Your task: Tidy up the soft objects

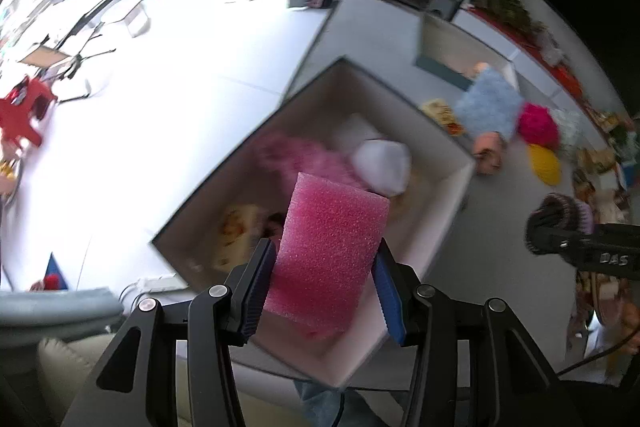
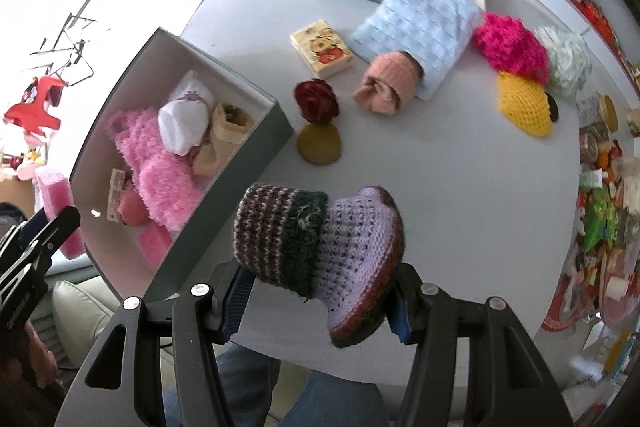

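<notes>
Left gripper (image 1: 324,287): clenched on the pink foam block (image 1: 328,247), which is pinched across its short width, long axis running forward from the pads.
Grey box (image 1: 448,143): directly ahead of and beneath the foam; pink fluffy toy (image 1: 296,155) and white cap (image 1: 382,165) are already inside.
Right gripper (image 2: 320,303): clamped on the knitted hat (image 2: 316,247), above bare table (image 2: 460,195); the box lies ahead to its left.
Nearer hand: the left is judged nearer the box.
</notes>
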`<state>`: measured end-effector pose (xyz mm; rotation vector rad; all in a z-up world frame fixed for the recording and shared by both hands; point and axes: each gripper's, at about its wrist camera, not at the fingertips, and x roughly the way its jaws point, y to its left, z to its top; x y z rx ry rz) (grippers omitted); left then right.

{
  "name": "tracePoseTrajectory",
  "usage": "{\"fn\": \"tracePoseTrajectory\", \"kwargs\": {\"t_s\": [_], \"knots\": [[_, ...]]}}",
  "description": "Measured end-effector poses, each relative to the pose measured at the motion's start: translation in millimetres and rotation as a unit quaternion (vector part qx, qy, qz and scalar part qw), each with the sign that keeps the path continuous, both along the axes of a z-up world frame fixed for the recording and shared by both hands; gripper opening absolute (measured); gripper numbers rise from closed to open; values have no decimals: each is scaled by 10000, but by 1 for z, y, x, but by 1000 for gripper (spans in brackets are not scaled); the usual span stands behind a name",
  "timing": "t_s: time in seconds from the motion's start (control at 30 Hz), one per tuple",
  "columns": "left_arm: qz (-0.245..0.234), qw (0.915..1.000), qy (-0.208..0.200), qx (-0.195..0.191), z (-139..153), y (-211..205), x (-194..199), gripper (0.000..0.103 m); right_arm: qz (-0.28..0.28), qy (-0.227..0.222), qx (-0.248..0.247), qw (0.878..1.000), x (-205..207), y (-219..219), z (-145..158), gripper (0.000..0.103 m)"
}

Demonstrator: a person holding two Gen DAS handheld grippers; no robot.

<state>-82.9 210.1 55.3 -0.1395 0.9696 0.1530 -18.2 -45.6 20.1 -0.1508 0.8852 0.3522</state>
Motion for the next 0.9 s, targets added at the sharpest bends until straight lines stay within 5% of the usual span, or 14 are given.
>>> {"fn": "tracePoseTrajectory", "kwargs": {"t_s": [0.5,0.9], "knots": [[660,9975,233,-32,-18,34,-7,50,1277,-189,-144,9915,-20,106,8,61],[791,9959,428,-37,-31,42,-2,50,1469,-98,-422,9882,-20,134,-5,61]]}}
